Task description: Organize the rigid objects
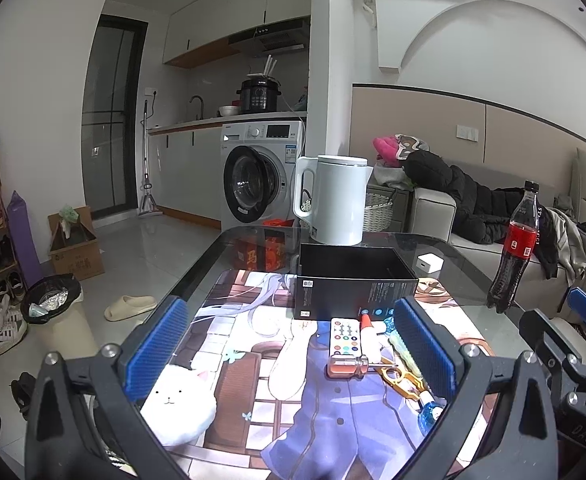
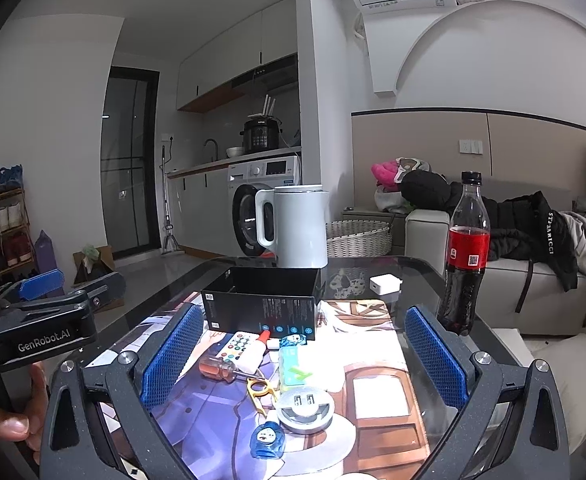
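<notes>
Tongs on both sides stand wide apart and hold nothing. Left tongs [image 1: 289,354] hover above the desk [image 1: 221,248], their blue pads clear of every item, with the remote control [image 1: 346,338], glue bottle [image 1: 369,336] and screwdriver [image 1: 349,365] lying between them on the printed mat [image 1: 229,360]. Right tongs [image 2: 305,362] likewise frame the cluster: screwdriver [image 2: 223,368], yellow clip [image 2: 260,390], round charger [image 2: 305,404], green case [image 2: 291,362]. Black open box [image 2: 263,304] stands just behind the cluster; kettle [image 2: 299,226] and cola bottle [image 2: 465,256] stand farther back.
</notes>
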The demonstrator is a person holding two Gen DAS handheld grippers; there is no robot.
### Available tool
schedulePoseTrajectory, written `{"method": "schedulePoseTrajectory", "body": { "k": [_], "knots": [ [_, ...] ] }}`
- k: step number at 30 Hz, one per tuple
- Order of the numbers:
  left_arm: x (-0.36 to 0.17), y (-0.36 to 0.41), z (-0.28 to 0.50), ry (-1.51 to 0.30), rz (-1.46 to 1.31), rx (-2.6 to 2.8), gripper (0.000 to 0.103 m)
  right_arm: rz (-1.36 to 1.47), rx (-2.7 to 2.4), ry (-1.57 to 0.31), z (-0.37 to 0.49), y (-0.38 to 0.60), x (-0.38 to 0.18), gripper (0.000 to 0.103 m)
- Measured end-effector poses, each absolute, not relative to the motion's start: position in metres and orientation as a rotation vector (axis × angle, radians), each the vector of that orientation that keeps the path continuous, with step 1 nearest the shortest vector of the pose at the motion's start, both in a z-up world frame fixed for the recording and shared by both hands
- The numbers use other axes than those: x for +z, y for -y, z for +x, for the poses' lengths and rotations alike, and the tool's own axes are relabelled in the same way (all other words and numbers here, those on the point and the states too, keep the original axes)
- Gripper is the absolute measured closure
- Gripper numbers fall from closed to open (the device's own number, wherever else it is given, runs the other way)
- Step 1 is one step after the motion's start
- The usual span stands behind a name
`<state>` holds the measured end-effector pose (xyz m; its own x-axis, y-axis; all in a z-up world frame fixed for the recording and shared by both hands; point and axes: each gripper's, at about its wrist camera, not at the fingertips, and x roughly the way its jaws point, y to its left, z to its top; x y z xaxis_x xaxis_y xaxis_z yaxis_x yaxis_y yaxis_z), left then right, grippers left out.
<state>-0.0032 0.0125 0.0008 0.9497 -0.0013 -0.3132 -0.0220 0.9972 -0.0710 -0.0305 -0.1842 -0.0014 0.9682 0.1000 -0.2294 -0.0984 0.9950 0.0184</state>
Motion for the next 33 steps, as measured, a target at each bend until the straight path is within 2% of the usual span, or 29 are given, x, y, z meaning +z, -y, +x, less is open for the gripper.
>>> {"method": "schedulePoseTrajectory", "body": {
  "k": [33],
  "knots": [
    [0.0010, -0.0121, -0.0023, -0.322, -0.079, 0.029, 0.000, 0.009, 0.095, -0.221, -0.0340, 0.1834, 0.0020, 0.000]
  ]
}}
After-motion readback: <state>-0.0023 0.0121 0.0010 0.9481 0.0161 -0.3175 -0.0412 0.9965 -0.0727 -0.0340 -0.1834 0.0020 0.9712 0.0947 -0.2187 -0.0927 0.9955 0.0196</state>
